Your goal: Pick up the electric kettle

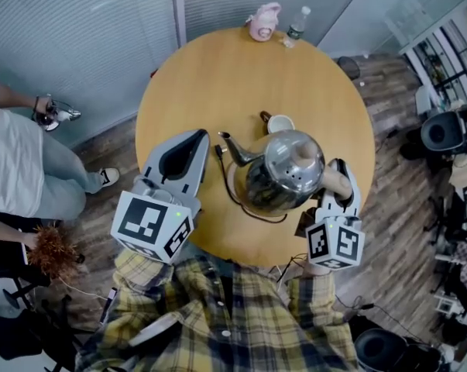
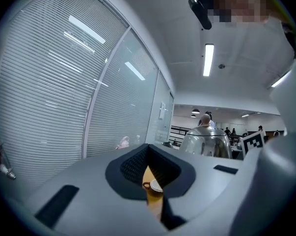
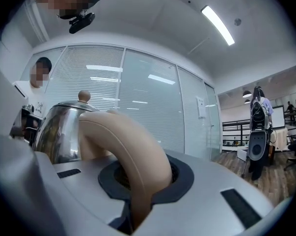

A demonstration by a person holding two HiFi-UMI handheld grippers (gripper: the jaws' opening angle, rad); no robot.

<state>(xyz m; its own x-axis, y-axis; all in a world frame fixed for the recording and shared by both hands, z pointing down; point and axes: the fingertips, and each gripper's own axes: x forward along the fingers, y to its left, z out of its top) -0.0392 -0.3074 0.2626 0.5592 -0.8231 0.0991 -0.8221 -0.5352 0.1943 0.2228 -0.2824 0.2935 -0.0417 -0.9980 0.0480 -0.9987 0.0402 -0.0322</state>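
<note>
The left gripper hangs nearly closed and empty, no help to the load. A black cord loops on the table under the kettle, which looks lifted clear; if attached, it could snag. The right gripper clamps only the handle, so the kettle may tip or slip.

Evenly bright from ceiling strip lights; heavy fisheye bending, dark vignetted corners; soft glare on kettle.
</note>
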